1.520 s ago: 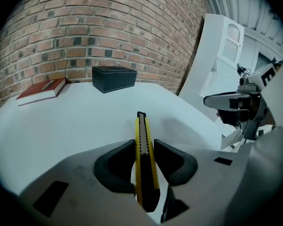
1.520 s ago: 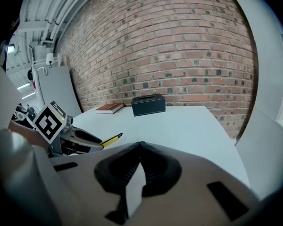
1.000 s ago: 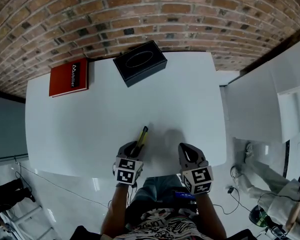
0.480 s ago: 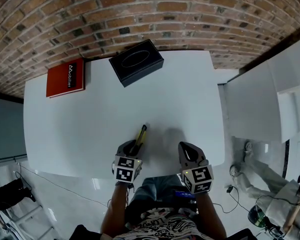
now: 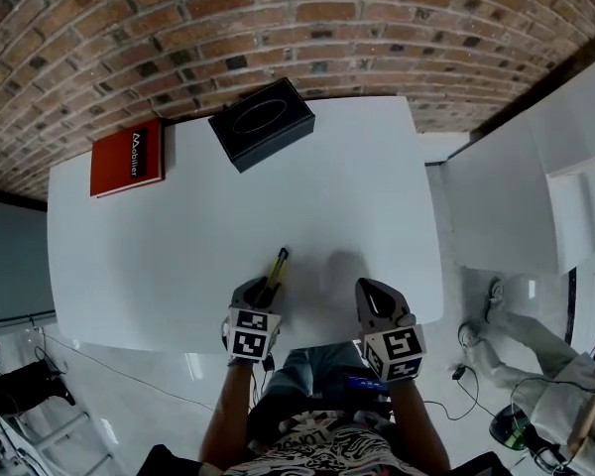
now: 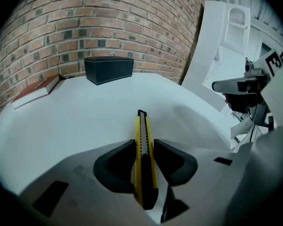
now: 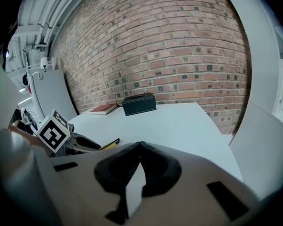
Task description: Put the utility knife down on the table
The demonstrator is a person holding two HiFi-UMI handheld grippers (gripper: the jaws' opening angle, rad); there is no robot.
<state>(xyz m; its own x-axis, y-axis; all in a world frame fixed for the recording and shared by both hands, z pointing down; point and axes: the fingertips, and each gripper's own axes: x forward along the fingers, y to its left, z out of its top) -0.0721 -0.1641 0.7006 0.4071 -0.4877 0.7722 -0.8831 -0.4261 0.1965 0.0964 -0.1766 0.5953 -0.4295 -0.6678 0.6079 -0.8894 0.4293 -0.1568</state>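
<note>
The left gripper point(image 6: 144, 144) clamps the yellow-and-black utility knife point(image 6: 141, 126), blade end pointing to 12 o'clock over the white table point(image 5: 178, 236). At its 3 o'clock, the right gripper point(image 7: 139, 147) is closed and empty. A black rectangular box point(image 5: 262, 124) lies at 12 o'clock, and a red book point(image 5: 129, 157) at 10.

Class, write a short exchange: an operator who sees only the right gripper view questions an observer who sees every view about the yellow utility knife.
Operator: I see the yellow and black utility knife only partly. Is it gripped?
Observer: Yes. The left gripper has its jaws pressed on both sides of it.
Operator: Where does it point?
Observer: Away from the person, roughly toward the black rectangular box at the far side of the white table.
</note>
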